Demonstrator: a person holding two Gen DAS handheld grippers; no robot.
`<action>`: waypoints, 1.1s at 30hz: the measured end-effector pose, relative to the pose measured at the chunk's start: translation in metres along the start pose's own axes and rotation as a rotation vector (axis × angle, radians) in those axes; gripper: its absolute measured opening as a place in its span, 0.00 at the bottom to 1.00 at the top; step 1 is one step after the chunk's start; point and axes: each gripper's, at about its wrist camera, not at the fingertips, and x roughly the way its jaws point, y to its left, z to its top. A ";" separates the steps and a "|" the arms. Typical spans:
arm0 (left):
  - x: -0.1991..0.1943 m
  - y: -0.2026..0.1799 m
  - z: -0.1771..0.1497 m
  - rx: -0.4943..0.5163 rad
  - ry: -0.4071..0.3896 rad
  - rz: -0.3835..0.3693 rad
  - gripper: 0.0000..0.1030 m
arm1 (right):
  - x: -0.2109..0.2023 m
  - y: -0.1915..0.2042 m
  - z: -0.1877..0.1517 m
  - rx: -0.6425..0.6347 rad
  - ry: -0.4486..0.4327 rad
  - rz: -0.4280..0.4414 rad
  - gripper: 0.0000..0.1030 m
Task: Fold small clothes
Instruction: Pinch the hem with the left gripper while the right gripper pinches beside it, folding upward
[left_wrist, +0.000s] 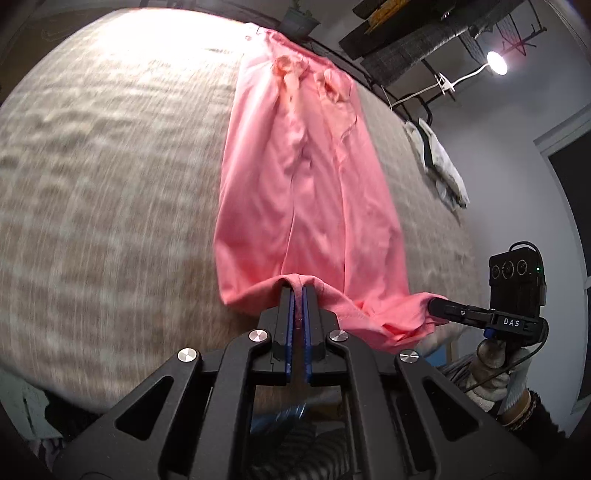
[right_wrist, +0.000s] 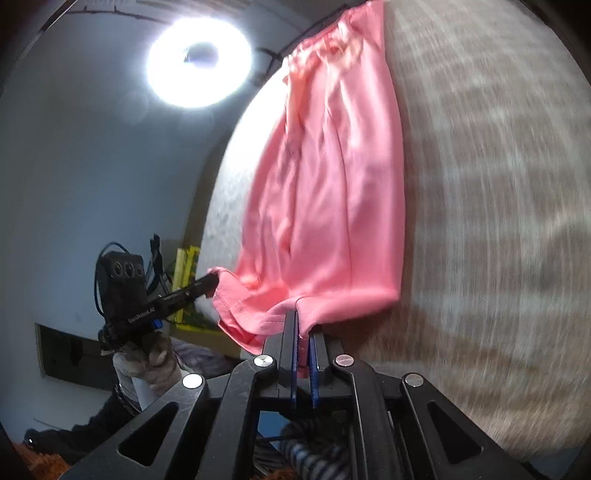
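Left wrist view: left tool (left_wrist: 298, 291) clamped on near hem of pink garment (left_wrist: 295, 184); right tool (left_wrist: 437, 306) off to its right, pinching the other hem corner. Cloth runs forward from both tips across the woven surface (left_wrist: 110, 184), far waistband end lying down. Judgement: keep both corners level and taut, carry hem forward evenly to meet waistband; uneven pull would skew the fold.

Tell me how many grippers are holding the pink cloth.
2. The left gripper is shut on the near hem of the pink fabric garment, and the right gripper is shut on the same hem, further along. Both grips show in each wrist view.
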 end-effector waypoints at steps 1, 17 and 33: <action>0.001 -0.001 0.007 -0.003 -0.006 -0.003 0.02 | -0.003 0.001 0.009 0.001 -0.018 0.000 0.03; 0.045 0.013 0.124 -0.039 -0.062 0.042 0.02 | 0.007 -0.005 0.126 0.025 -0.121 -0.072 0.03; 0.061 0.019 0.154 -0.031 -0.105 0.151 0.06 | -0.016 -0.019 0.134 -0.006 -0.147 -0.164 0.30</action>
